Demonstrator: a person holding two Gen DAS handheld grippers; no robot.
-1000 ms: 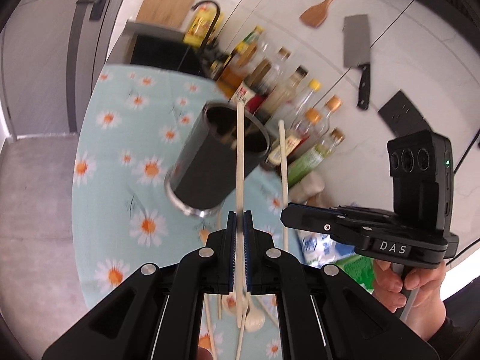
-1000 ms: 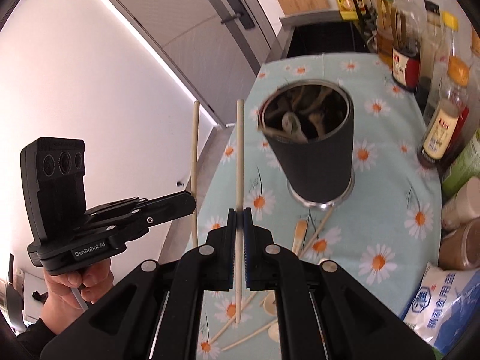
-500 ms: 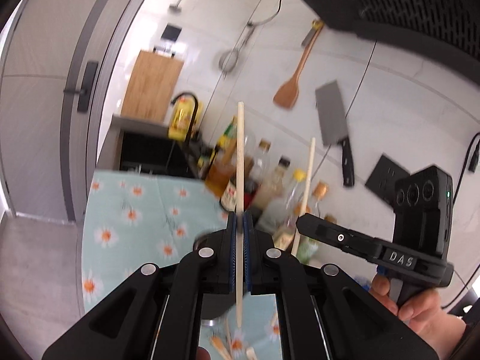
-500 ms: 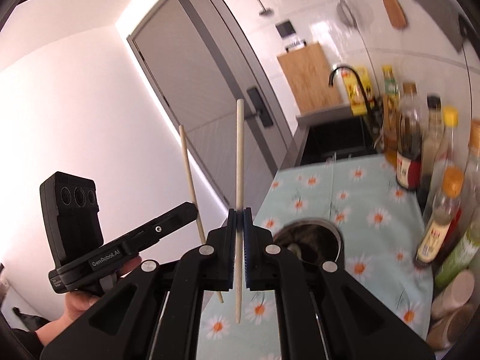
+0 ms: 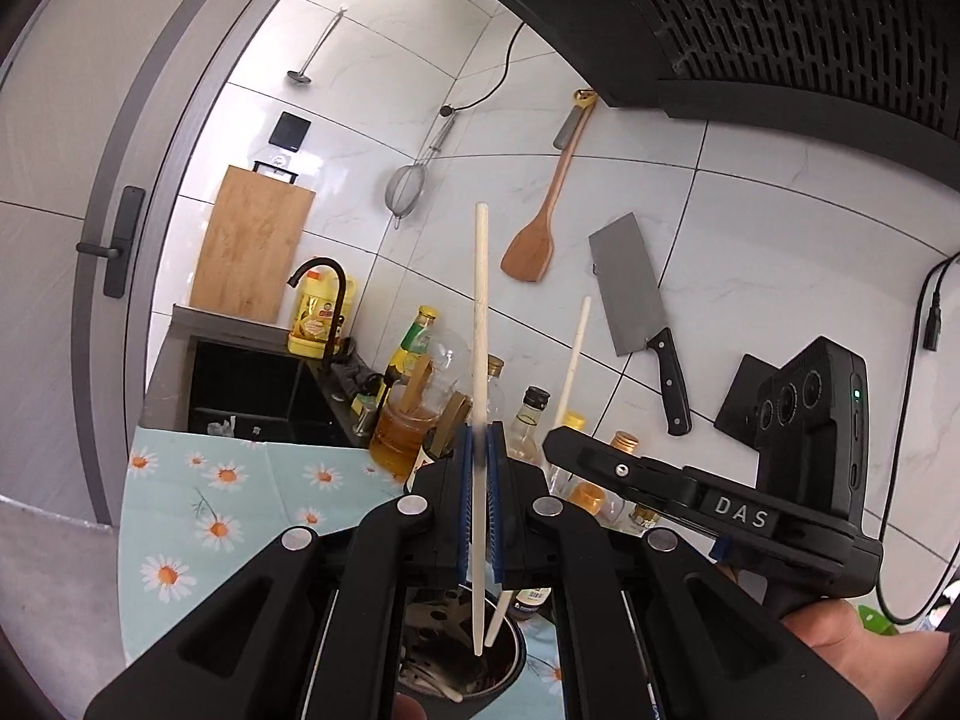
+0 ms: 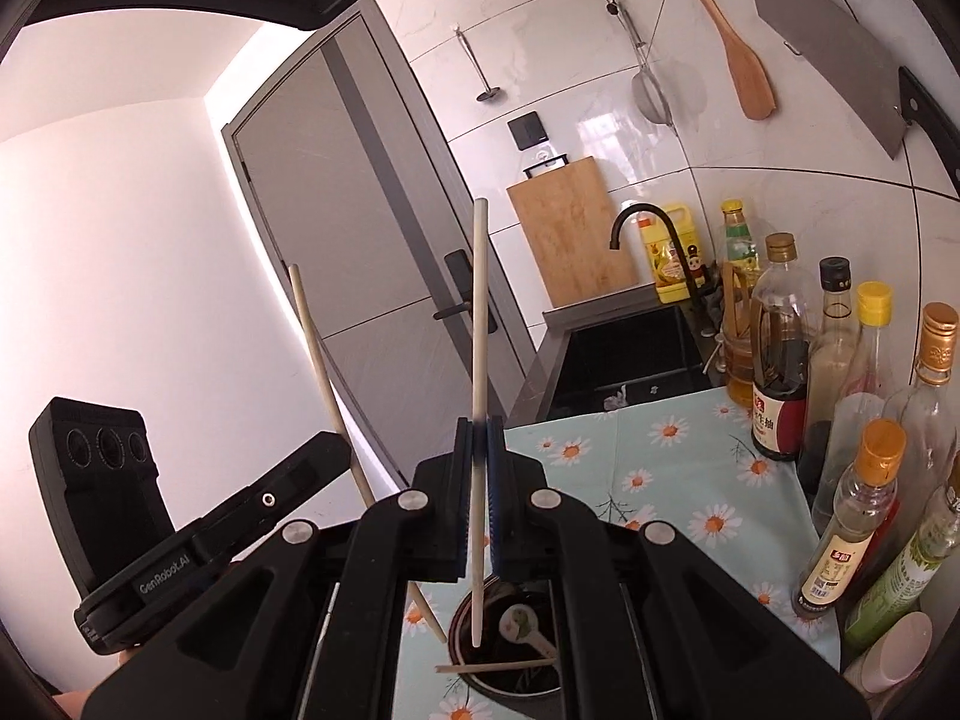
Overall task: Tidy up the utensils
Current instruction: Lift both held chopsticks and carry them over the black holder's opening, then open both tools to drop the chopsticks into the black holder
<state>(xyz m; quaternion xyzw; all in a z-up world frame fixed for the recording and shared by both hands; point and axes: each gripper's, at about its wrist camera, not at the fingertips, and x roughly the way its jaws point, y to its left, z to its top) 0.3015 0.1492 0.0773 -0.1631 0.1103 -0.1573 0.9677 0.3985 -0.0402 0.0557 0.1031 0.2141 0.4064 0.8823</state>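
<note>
Legibly, "DAS" on right tool (image 5: pixel 567 450)

Bottles (image 6: pixel 840 396) right of holder (image 6: pixel 510 642); sink (image 6: pixel 624 360) behind.

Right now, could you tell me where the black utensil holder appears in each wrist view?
Left wrist: utensil holder at bottom centre, below the left gripper.
Right wrist: utensil holder at bottom centre, below the right gripper.
Shared landmark: cutting board.
</note>
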